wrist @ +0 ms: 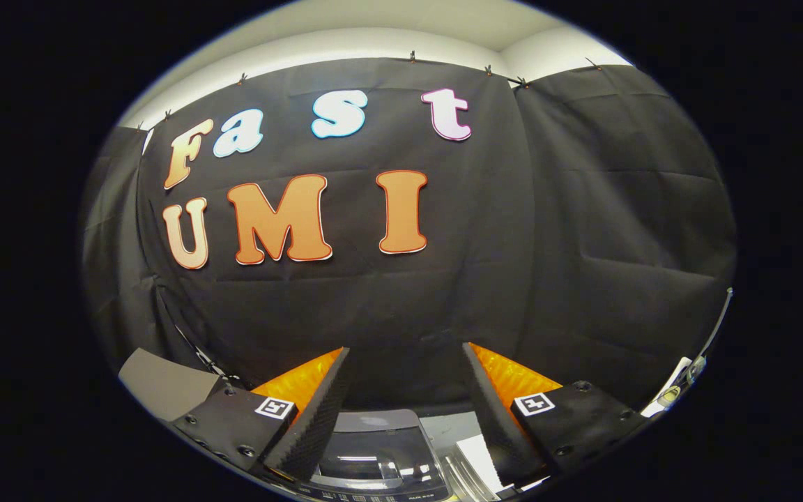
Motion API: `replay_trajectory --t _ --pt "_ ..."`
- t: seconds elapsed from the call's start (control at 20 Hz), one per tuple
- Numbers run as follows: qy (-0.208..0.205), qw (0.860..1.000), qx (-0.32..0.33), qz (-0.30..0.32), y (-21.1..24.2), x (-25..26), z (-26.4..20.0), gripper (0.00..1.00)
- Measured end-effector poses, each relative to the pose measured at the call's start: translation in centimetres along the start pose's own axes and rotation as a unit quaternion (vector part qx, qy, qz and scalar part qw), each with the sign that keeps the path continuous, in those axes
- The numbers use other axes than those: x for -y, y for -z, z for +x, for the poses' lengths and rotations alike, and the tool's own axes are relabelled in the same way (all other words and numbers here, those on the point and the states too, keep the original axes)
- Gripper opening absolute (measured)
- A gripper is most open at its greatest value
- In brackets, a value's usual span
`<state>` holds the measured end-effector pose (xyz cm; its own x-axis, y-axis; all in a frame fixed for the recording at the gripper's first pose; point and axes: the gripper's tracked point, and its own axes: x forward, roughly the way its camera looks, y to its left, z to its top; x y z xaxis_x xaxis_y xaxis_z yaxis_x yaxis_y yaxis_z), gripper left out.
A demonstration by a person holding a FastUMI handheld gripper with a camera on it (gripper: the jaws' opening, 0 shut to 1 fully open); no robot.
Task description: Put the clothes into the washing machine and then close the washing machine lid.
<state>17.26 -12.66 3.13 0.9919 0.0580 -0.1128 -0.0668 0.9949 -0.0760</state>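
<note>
Item: your claw [405, 401], fingers spread and holding nothing, aims level at the booth wall; washer [373, 453], lid seemingly down, lies low between and just below the fingers; clothes location cannot be told.

bright light from above, dark cloth, round bent picture

the white wall up top is lit bright and the black cloth stays dim. straight lines bend near the rim. the washing machine lid [373, 446] low down has white shiny glare streaks. the gripper [405, 411] is spread wide, its orange fingers [304, 387] sharp and glowing, holding nothing.
</note>
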Motion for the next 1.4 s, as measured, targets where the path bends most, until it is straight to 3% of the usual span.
replay_trajectory --t 0.95,1.4 --pt "0.019 0.999 0.025 0.019 0.8 -7.5 -3.3 0.99" --pt "0.023 0.999 0.021 0.012 0.4 -7.8 -3.3 0.99"
